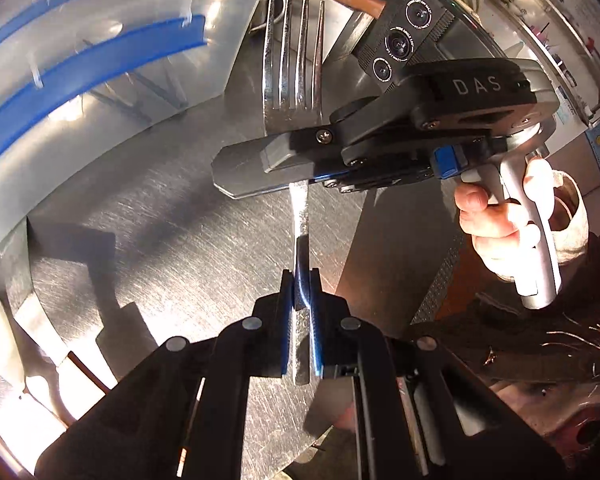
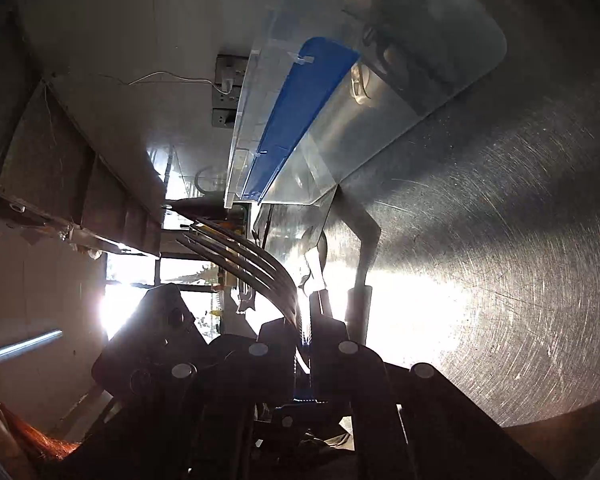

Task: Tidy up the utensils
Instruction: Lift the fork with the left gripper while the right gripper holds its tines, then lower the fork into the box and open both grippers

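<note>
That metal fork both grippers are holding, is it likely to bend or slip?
The fork looks like polished steel, so probably stiff. Its glossy handle may slip or pivot between narrow pads, though the left gripper and right gripper pinch it at separate spots, which should steady it.

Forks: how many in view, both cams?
1. The fork is held at both ends: left gripper on its handle, right gripper below the tines. Clear bin may hide more.

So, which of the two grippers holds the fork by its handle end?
The left gripper: it pinches the fork at the handle end, while the right gripper clamps the neck just below the tines.
</note>
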Demonstrator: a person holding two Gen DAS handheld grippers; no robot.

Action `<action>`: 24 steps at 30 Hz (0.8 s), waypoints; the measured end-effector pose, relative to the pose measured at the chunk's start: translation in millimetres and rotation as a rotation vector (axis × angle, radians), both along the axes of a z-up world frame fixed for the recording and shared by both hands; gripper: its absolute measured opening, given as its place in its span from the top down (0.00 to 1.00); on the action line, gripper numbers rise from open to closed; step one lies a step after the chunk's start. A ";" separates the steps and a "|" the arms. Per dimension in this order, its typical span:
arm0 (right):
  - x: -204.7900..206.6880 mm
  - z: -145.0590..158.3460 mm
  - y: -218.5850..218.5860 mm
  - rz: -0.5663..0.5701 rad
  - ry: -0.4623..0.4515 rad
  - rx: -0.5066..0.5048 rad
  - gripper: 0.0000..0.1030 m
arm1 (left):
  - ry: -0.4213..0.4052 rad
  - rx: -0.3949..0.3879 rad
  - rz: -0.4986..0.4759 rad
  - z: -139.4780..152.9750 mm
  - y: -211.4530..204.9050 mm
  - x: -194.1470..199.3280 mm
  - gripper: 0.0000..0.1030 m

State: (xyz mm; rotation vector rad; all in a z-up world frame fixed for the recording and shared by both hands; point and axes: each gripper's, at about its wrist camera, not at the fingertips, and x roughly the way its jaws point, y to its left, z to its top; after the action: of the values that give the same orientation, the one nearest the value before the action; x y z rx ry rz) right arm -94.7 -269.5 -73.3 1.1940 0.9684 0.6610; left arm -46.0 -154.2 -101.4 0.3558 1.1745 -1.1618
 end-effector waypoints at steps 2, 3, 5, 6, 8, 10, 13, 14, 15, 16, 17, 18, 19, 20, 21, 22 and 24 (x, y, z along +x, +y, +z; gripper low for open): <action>5.1 19.9 -5.6 -0.009 -0.038 0.006 0.93 | -0.069 -0.003 0.001 20.3 -4.1 1.2 0.93; 9.0 30.8 -8.3 -0.017 -0.057 0.002 0.93 | -0.108 0.002 0.003 30.4 -6.8 2.8 0.93; 19.8 54.1 -13.5 -0.021 -0.103 0.000 0.93 | -0.200 0.016 0.002 51.6 -10.6 8.0 0.93; 26.5 66.8 -15.5 -0.025 -0.127 -0.003 0.93 | -0.241 0.018 0.006 64.0 -12.9 12.6 0.93; 41.1 92.0 -22.7 -0.026 -0.180 -0.016 0.93 | -0.315 0.014 0.016 88.9 -13.1 23.8 0.93; 59.5 120.8 -27.1 -0.016 -0.240 -0.050 0.93 | -0.401 0.016 0.031 112.5 -19.1 37.5 0.93; 96.9 160.9 -24.6 0.004 -0.308 -0.123 0.93 | -0.513 0.036 0.066 139.3 -26.2 64.8 0.93; 111.3 170.9 -24.5 0.006 -0.323 -0.138 0.93 | -0.531 0.037 0.078 146.6 -29.6 76.9 0.93; 128.3 176.1 -20.7 0.008 -0.330 -0.152 0.93 | -0.541 0.036 0.091 152.0 -33.9 89.0 0.93; 143.3 180.3 -21.3 0.004 -0.331 -0.165 0.93 | -0.545 0.041 0.100 155.5 -33.4 104.2 0.93; 157.6 181.0 -24.0 0.002 -0.327 -0.167 0.93 | -0.545 0.045 0.113 157.3 -36.5 117.1 0.93; 171.6 177.8 -25.3 -0.003 -0.318 -0.172 0.94 | -0.542 0.051 0.119 155.8 -38.8 132.7 0.93; 186.0 171.9 -26.6 -0.010 -0.302 -0.167 0.94 | -0.533 0.057 0.127 151.4 -40.5 148.9 0.93; 198.1 161.2 -28.1 -0.010 -0.276 -0.159 0.94 | -0.519 0.072 0.131 144.4 -42.6 166.0 0.93; 210.0 149.1 -29.0 -0.015 -0.246 -0.153 0.94 | -0.505 0.093 0.130 136.1 -44.4 179.6 0.93; 220.4 135.2 -29.3 -0.012 -0.216 -0.141 0.93 | -0.492 0.115 0.125 127.0 -46.4 189.5 0.93; 236.6 105.2 -27.8 -0.011 -0.146 -0.139 0.93 | -0.439 0.162 0.102 104.6 -51.0 209.5 0.93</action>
State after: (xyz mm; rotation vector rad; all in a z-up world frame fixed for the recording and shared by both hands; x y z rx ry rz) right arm 141.9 -297.4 31.9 1.0141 0.8700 0.6518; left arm 163.5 -205.3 3.2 0.6323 0.8883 -0.8452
